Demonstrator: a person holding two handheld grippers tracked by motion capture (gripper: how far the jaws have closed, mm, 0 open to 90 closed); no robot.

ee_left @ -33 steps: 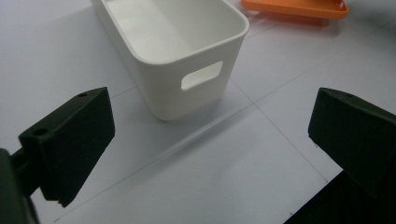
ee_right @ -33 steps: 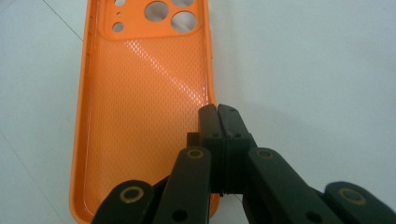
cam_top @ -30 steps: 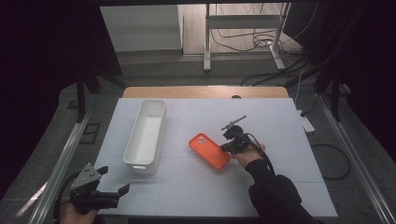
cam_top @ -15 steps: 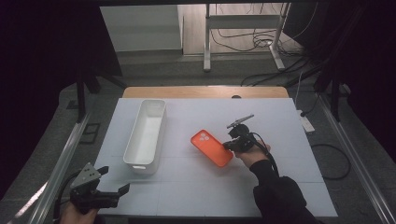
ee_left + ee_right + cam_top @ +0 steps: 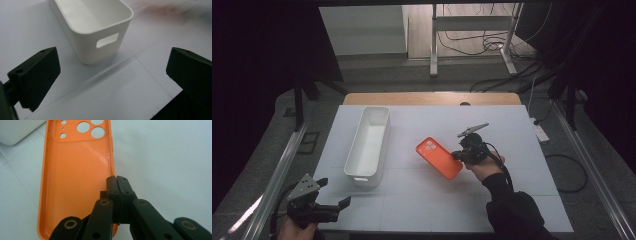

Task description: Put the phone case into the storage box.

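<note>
An orange phone case lies inner side up near the middle of the white table, its camera holes toward the far left. My right gripper is shut on its right long edge. In the right gripper view the two jaws meet on the rim of the orange phone case. My left gripper hangs open over the table's near left corner with nothing between its fingers. In the left gripper view that gripper faces the end of the white bin.
A long white bin, empty inside, stands left of the case with a handle slot in its near end. A wooden board runs along the table's far edge. Cables and a metal stand lie on the floor beyond.
My right gripper has risen slightly with the case's edge in its jaws, and the case has shifted a little. The left gripper has stayed in place.
</note>
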